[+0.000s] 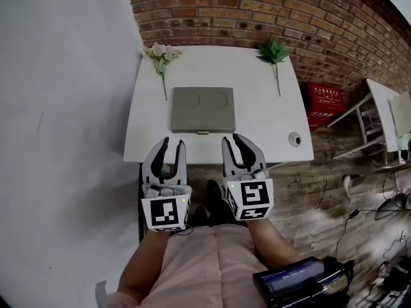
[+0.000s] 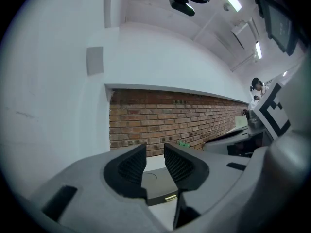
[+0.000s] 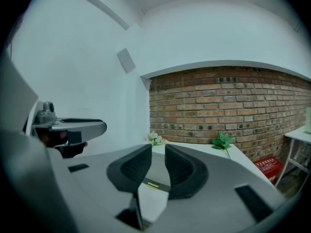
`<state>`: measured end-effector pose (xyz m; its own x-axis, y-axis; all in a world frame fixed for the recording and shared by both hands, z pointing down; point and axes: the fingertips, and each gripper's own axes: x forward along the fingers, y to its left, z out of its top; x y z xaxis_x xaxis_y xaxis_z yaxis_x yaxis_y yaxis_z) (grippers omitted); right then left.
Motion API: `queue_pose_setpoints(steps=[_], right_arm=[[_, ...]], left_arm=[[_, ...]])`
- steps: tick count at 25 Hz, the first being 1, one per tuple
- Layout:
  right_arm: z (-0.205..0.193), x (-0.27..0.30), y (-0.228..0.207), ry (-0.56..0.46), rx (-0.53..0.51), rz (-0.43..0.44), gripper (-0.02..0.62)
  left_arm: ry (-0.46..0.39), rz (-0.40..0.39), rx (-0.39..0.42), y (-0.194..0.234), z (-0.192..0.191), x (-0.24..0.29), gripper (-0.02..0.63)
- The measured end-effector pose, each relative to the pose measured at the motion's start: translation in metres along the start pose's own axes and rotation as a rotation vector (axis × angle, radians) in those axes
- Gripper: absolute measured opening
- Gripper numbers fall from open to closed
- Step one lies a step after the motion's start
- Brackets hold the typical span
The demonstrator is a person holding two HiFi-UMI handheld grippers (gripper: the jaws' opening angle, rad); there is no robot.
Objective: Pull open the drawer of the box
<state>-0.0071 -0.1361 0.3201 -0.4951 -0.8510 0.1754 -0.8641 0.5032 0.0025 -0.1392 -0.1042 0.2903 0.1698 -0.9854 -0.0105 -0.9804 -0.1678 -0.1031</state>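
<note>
A flat grey box [image 1: 202, 109] lies in the middle of the white table [image 1: 270, 133], with a small brass drawer pull [image 1: 203, 132] on its near face. Both grippers hover over the table's near edge, short of the box. My left gripper [image 1: 172, 147] is open with nothing between its jaws. My right gripper [image 1: 241, 145] is open too, also with nothing in it. In the left gripper view the box [image 2: 158, 183] and pull [image 2: 170, 197] show past the parted jaws of the left gripper [image 2: 155, 154]. The right gripper view frames the pull [image 3: 153, 185] just below the gap of the right gripper [image 3: 158, 155].
A pale flower stem [image 1: 160, 56] lies at the table's far left and a green sprig [image 1: 274, 51] at its far right. A small round object [image 1: 295, 138] sits near the right front corner. A brick wall backs the table. A red crate [image 1: 323, 101] stands on the floor to the right.
</note>
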Motion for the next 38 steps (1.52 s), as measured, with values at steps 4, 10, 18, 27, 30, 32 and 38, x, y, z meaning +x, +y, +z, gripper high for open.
queue_pose_setpoints(steps=[4, 10, 18, 27, 30, 32, 38], right_arm=[[0.001, 0.027, -0.016, 0.015, 0.016, 0.019, 0.091], [-0.009, 0.081, -0.039, 0.037, 0.05, 0.06, 0.092], [0.005, 0.13, -0.057, 0.008, 0.087, 0.112, 0.092], [0.016, 0.151, -0.054, 0.012, 0.092, 0.085, 0.092], [0.01, 0.15, -0.051, 0.029, 0.106, 0.057, 0.092], [0.002, 0.147, -0.048, 0.05, 0.119, 0.039, 0.092], [-0.024, 0.132, -0.032, 0.106, 0.146, 0.014, 0.092]], left_arm=[[0.009, 0.002, 0.007, 0.003, -0.005, 0.03, 0.11], [0.031, 0.006, 0.009, 0.006, -0.019, 0.085, 0.112], [0.035, 0.05, 0.052, 0.022, -0.01, 0.13, 0.114], [0.019, 0.014, 0.033, 0.04, -0.004, 0.145, 0.115], [0.027, -0.022, 0.032, 0.042, -0.008, 0.145, 0.117], [0.039, -0.045, 0.028, 0.043, -0.013, 0.143, 0.117], [0.062, -0.099, 0.016, 0.042, -0.022, 0.132, 0.115]])
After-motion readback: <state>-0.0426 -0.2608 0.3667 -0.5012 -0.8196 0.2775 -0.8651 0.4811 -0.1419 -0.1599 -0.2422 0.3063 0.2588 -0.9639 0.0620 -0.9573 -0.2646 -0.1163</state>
